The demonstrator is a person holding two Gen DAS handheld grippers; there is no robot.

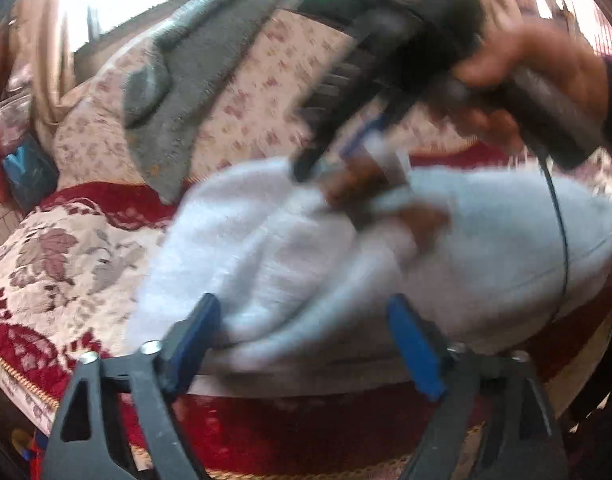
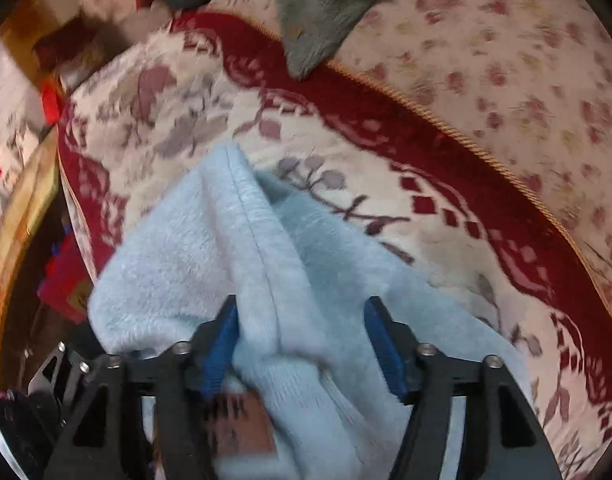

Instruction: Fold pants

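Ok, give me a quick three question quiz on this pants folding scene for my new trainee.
1. True or false: the light blue pants lie on a red and cream patterned cover.
2. What colour is the other garment behind the pants?
3. The left gripper is: A) wide open around a fold, B) clamped shut on the cable.

Key: 1 true. 2 grey. 3 A.

The pants (image 2: 290,280) lie on the patterned cover (image 2: 178,120), bunched between the right gripper's fingers (image 2: 222,344). Beyond the fingertips, a towel (image 2: 322,12) drapes the cushion (image 2: 506,80).
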